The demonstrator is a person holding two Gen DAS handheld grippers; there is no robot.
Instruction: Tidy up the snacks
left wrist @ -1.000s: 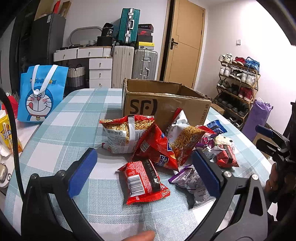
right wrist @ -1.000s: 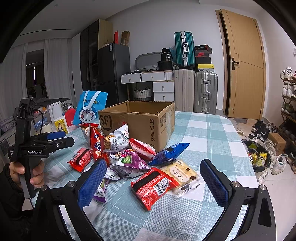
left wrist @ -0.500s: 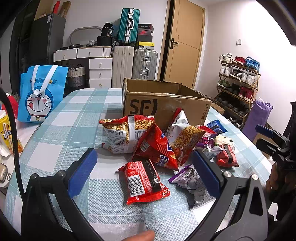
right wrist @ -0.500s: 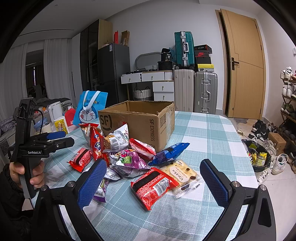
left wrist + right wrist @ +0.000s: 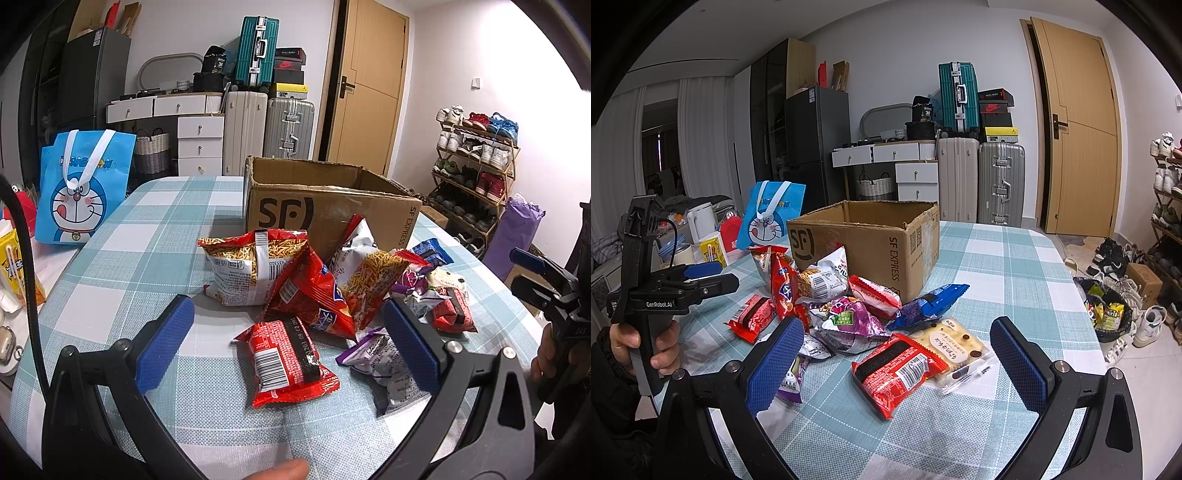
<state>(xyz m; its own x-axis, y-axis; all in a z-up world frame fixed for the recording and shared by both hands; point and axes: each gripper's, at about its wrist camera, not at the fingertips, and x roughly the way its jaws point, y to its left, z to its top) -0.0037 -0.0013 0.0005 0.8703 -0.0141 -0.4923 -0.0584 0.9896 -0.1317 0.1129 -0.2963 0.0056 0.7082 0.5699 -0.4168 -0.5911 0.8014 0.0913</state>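
A heap of snack packets lies on the checked tablecloth [image 5: 140, 251] in front of an open cardboard box [image 5: 325, 210] [image 5: 871, 236]. My left gripper [image 5: 291, 339] hovers open over a red packet [image 5: 288, 362], its blue pads wide apart and empty. My right gripper [image 5: 897, 360] is also open, above another red packet [image 5: 897, 369] and a clear biscuit packet [image 5: 956, 347]. Noodle-snack bags [image 5: 255, 273], a red chip bag [image 5: 314, 295], purple packets [image 5: 849, 321] and a blue packet [image 5: 927, 302] crowd the middle. Each gripper shows in the other's view, held by a hand.
A blue cartoon tote bag [image 5: 81, 184] stands at the table's left edge beside small yellow and red items [image 5: 713, 247]. Suitcases [image 5: 266, 129], drawers and a door lie beyond the table. A shoe rack [image 5: 476, 173] stands to the right.
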